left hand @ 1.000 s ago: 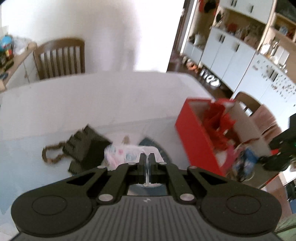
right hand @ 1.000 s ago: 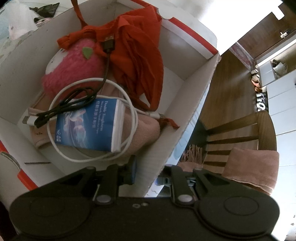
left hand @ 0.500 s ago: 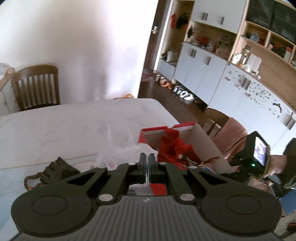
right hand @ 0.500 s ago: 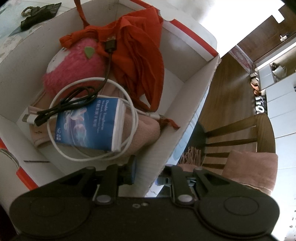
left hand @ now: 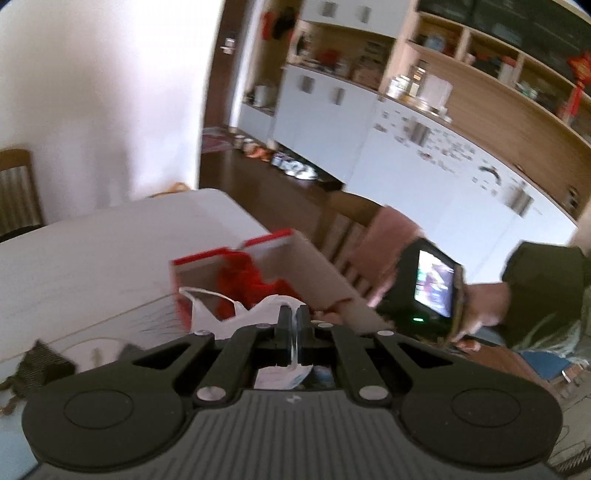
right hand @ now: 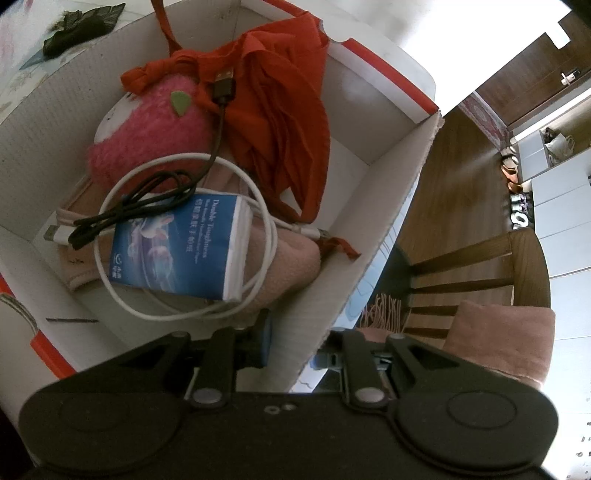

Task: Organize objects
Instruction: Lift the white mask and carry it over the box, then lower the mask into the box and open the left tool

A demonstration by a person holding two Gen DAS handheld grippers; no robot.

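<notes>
Several items already sit in the box [right hand: 388, 192]: a pink plush [right hand: 147, 144], red cloth [right hand: 284, 122], a blue tissue pack [right hand: 177, 243], a white cable [right hand: 258, 266] and a black cable [right hand: 155, 199]. Your right hand-held gripper [right hand: 295, 343] is clamped on the box's near wall, one finger inside and one outside. Your left hand-held gripper [left hand: 293, 325] is clenched on a thin white plastic bag [left hand: 236, 317], held up near the box's open top; judged from that, this bag goes in next. Left on the table [left hand: 110, 251]: a dark pouch [right hand: 77, 27], at least. The left view is motion-blurred; the bag's contents and most of the table surface are hidden behind the gripper body.
</notes>
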